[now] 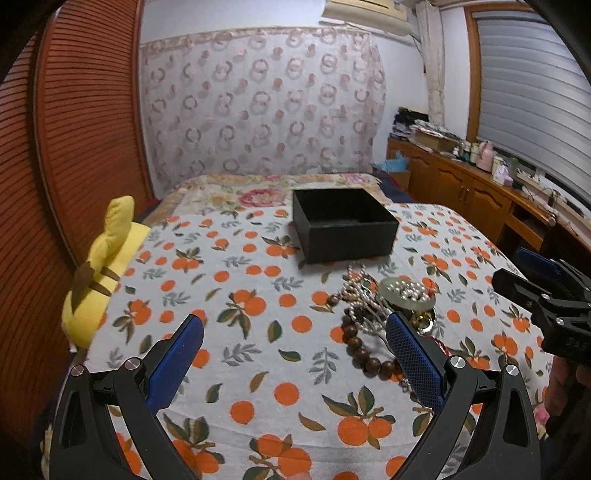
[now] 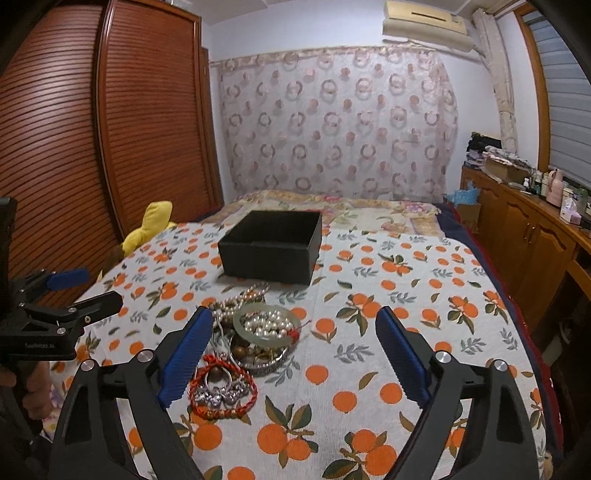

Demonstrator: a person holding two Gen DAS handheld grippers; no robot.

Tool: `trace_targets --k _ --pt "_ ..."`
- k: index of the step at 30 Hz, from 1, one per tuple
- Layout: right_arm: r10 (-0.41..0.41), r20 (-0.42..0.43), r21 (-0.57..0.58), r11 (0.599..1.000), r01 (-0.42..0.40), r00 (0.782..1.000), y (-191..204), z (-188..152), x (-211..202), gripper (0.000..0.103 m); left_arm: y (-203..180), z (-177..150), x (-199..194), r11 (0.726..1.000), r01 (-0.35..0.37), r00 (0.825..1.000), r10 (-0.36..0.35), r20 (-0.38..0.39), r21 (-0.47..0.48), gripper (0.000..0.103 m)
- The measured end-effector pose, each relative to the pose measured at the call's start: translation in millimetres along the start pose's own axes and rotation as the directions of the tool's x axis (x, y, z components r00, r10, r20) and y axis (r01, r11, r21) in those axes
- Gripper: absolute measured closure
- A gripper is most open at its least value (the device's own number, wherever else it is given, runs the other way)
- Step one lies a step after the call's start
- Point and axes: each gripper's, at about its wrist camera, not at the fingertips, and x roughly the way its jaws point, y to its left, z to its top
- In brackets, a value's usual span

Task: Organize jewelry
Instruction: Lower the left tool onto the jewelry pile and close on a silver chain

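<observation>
A: Where is your jewelry pile (image 2: 243, 343)?

B: On the orange-print cloth (image 2: 369, 387), just before the black box (image 2: 271, 254). Your left gripper (image 1: 295, 354) and right gripper (image 2: 291, 354) both stand wide apart, empty.

A: Handling?

B: Likely light, slack, tangled; take the jade bangle (image 2: 258, 338) by its rigid rim.

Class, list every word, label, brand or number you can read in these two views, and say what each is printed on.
Small pale lettering on the black body of the left gripper, seen in the right wrist view: too blurred to read.
Faint digits on the body of the right gripper, seen in the left wrist view: unreadable.
Black box, air conditioner: no text shows.
</observation>
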Motion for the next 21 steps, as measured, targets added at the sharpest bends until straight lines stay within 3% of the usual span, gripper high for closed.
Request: trace_targets --k 8,10,15,18,21 --pt "0.014 -0.066 -0.017 1.000 -0.015 0.998 -8 -12 13 0.021 -20 -6 23 0.993 0.112 0.992 -0.110 -0.059 0.034 0.010" --pt "0.009 -0.074 -0.012 1.000 -0.009 0.997 -12 -14 15 0.021 -28 -6 28 0.989 0.141 0.987 -0.137 -0.079 0.050 0.025" --pt "0.003 -0.087 -0.002 1.000 -0.003 0.996 -20 -17 17 0.021 -45 -3 38 0.974 0.204 0.975 -0.193 -0.108 0.097 0.045" --pt "0.004 -0.093 -0.002 1.000 -0.004 0.996 -23 -19 20 0.021 -55 0 49 0.970 0.200 0.974 -0.183 -0.130 0.135 0.063" --pt "0.008 -0.098 -0.002 1.000 -0.009 0.995 -23 -20 22 0.021 -60 1 55 0.968 0.195 0.975 -0.174 -0.138 0.158 0.070"
